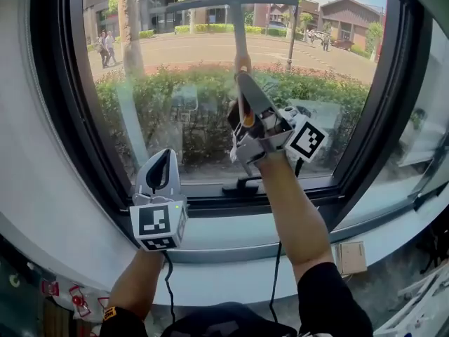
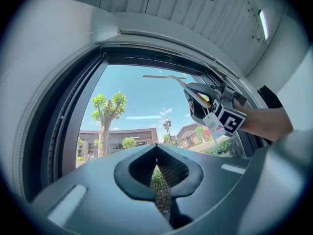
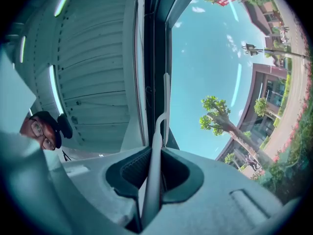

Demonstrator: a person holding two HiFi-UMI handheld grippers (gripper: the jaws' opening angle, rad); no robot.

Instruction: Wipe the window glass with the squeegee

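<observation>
Right gripper (image 1: 243, 83) (image 3: 151, 177): jaws clenched on the handle of the squeegee (image 1: 238, 34) (image 3: 155, 151). The pale handle runs straight up through the gap between the pads, pinched from both sides.

Squeegee: in the head view the handle's long axis rises almost vertically from the jaws. It ends in a blade bar lying level, left to right, high on the window glass (image 1: 175, 83) near the top of the pane. Blade faces the glass; actual contact cannot be confirmed. The left gripper view shows the same bar (image 2: 164, 76) as a thin horizontal line against the sky, with the right gripper (image 2: 198, 99) below and to its right.

Left gripper (image 1: 160, 168) (image 2: 156, 173): jaws closed, tips meeting, only a sliver of daylight lower down, nothing gripped. It is held low, just above the sill (image 1: 231, 232), pointing up at the glass, left of the squeegee and well apart from it.
</observation>
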